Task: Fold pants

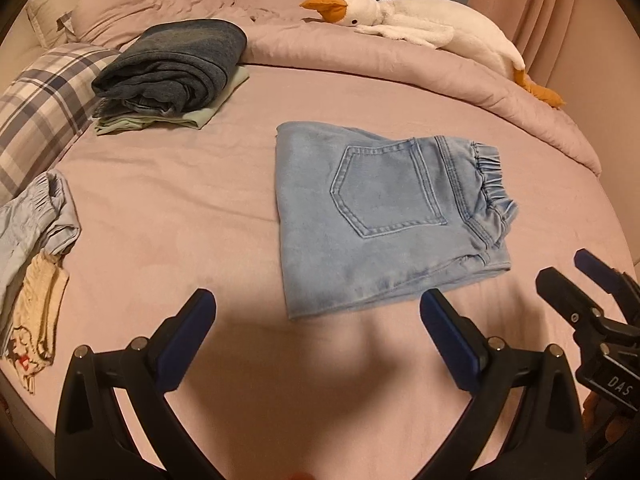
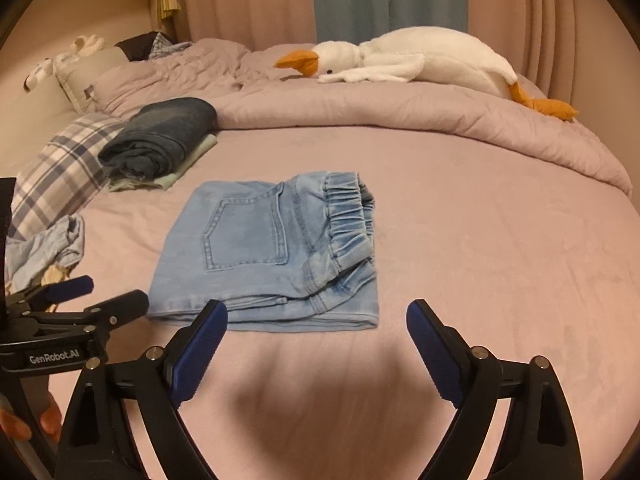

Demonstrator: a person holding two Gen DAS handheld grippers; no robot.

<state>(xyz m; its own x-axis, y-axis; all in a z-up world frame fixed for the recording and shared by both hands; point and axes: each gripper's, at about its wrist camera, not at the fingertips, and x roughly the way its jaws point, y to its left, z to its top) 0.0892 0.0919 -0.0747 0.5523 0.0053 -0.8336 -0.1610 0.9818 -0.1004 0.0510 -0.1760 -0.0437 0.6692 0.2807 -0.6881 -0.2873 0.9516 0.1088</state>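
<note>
The jeans (image 1: 384, 216) lie folded into a neat light-blue rectangle, back pocket up, mid-bed (image 1: 200, 208). A dark stack (image 1: 172, 68) sits by the plaid pillow (image 1: 44, 100); a plush goose (image 1: 420, 20) rests on the duvet. Both grippers, left (image 1: 318, 314) and right (image 2: 316, 324), hover just short of the jeans, jaws wide apart, holding nothing.

The folded pants (image 1: 384, 216) are pale washed blue denim. At ten o'clock, a dark indigo jeans stack (image 1: 172, 66) tops a mint-green garment (image 1: 200, 118). The pillow (image 1: 44, 108) is blue-and-white plaid; the plush goose (image 1: 432, 22) is white with orange beak; the bedsheet (image 1: 180, 208) is mauve-pink.
</note>
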